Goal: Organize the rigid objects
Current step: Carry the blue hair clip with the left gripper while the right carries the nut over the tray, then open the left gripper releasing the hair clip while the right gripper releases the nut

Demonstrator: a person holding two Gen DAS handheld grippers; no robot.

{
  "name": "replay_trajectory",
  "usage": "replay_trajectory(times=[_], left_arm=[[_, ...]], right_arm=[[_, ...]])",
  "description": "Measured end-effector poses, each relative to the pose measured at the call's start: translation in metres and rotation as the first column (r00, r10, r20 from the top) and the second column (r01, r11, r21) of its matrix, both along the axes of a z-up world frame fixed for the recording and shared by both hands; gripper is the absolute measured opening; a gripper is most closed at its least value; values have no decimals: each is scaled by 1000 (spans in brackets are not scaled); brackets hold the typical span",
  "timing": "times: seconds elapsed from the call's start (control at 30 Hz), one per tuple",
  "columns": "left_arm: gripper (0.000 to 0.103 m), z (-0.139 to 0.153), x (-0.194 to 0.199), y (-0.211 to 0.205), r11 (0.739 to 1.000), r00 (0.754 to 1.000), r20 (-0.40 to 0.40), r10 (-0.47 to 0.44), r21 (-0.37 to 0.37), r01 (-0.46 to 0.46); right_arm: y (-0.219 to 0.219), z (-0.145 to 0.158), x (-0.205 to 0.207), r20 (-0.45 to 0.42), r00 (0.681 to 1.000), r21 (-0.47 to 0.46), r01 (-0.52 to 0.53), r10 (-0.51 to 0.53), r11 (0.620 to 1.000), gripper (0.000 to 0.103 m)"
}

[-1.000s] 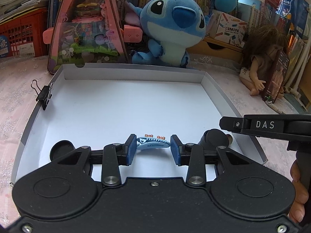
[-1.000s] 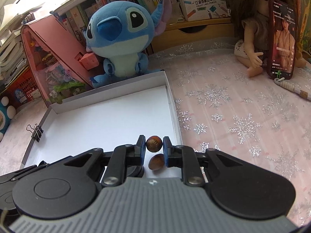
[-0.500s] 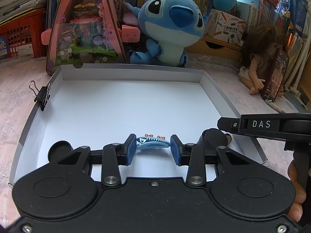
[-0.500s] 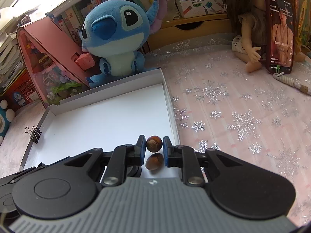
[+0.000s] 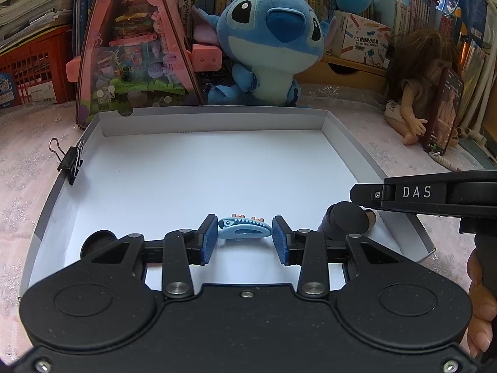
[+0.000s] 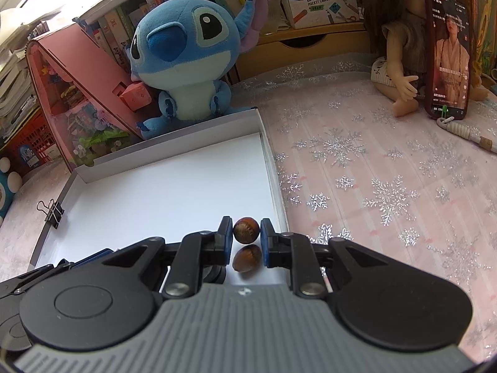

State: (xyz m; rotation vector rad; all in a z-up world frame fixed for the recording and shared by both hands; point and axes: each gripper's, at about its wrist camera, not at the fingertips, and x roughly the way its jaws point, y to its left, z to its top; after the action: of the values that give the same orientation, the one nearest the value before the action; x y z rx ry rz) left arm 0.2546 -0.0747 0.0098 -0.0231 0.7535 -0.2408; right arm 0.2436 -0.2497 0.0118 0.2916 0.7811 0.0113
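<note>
The left gripper point(image 5: 242, 240) is holding a small light-blue plastic hair clip shaped like a shark point(image 5: 243, 229), its blue pads pressing on the clip's two ends. It is gripping the clip lengthwise, probably because the long, flat body offers firm ends to press against and would twist if pinched across its thin side. The clip is hanging low over the near part of the shallow white cardboard tray point(image 5: 354, 155), which seems to be the collecting place for the loose items.

The right gripper point(image 6: 247, 237) is clamping a round brown hazelnut point(image 6: 246, 230) between narrowly set pads, close to their tips. A second brown hazelnut point(image 6: 247, 258) is lying on the tray floor just beneath and slightly nearer the camera, close to the tray's right wall. The held nut is being kept right over its twin, so I judge that like items are being grouped in that corner.

A black metal binder clip point(image 5: 70, 161) is biting the tray's left wall, perhaps to keep the thin card side standing. In the left view, dark round shapes are showing at the tray's near edge behind each finger linkage; I cannot tell what they are.

Behind the tray, a blue plush toy point(image 5: 270, 46), a long-haired doll point(image 6: 400, 59) and a smartphone point(image 6: 449, 56) propped against the doll are sitting apart from the work.
</note>
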Motion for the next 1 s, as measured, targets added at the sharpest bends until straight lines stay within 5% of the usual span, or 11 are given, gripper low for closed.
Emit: replay_trajectory(times=[0.47, 0.6, 0.77, 1.0], left_arm=[[48, 2, 0, 2, 1000, 1000, -4, 2, -7, -2], [61, 9, -8, 7, 1000, 1000, 17, 7, -6, -7], [77, 22, -25, 16, 1000, 998, 69, -11, -1, 11], [78, 37, -53, 29, 1000, 994, 101, -30, 7, 29]], right_arm=[[2, 3, -2, 15, 1000, -22, -1, 2, 1000, 27], [3, 11, -7, 42, 999, -33, -4, 5, 999, 47], [5, 22, -19, 94, 995, -52, -9, 14, 999, 58], [14, 36, -46, 165, 984, -105, -43, 60, 994, 72]])
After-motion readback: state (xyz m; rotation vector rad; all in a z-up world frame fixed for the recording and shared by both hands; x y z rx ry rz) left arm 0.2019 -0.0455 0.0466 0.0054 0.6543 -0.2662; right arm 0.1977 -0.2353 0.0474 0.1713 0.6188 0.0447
